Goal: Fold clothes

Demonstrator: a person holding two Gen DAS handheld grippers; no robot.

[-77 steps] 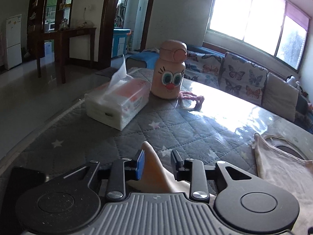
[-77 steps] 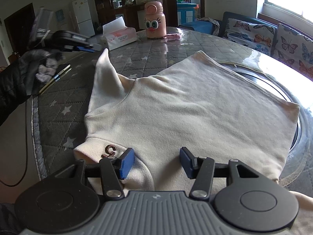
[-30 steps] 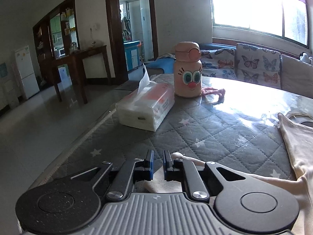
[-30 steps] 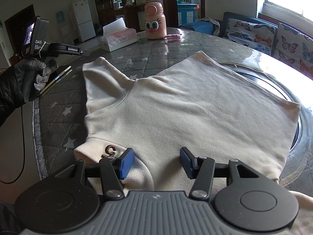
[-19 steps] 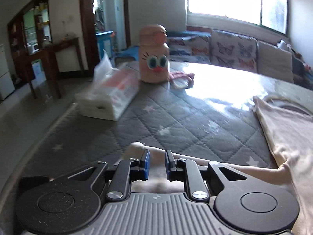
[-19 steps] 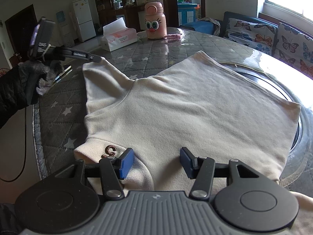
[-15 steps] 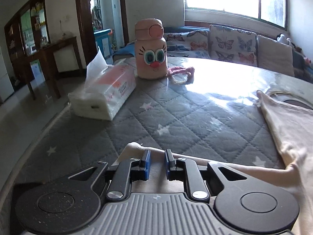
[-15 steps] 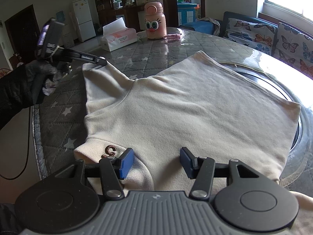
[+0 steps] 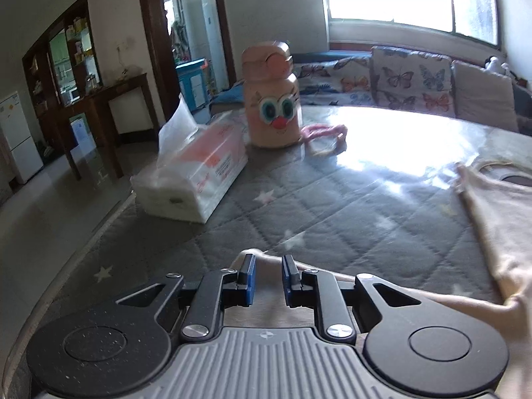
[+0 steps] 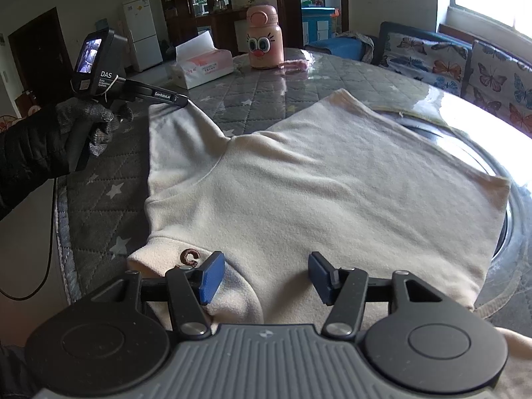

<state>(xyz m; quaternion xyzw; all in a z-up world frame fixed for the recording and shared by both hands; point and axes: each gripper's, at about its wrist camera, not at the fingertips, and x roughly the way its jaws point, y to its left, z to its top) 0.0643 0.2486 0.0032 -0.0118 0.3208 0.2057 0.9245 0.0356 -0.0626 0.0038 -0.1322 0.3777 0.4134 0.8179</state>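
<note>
A cream shirt lies spread flat on the grey quilted table, a small brown letter near its collar. Its left sleeve lies stretched out toward the far left. My left gripper hovers low over the sleeve's cuff. Its jaws are opening, with the cloth lying flat between and under the pads, not pinched. In the right wrist view the left gripper sits at the sleeve's tip, held by a gloved hand. My right gripper is over the collar area, jaws wide and opening slightly, nothing gripped.
A tissue box, a pink cartoon-face bottle and a pink cord stand at the table's far side. The table edge curves close on the left. A butterfly-print sofa is beyond the table.
The left gripper has brought the raised sleeve down flat on the table and its pads have parted. The right gripper has stayed in place.
</note>
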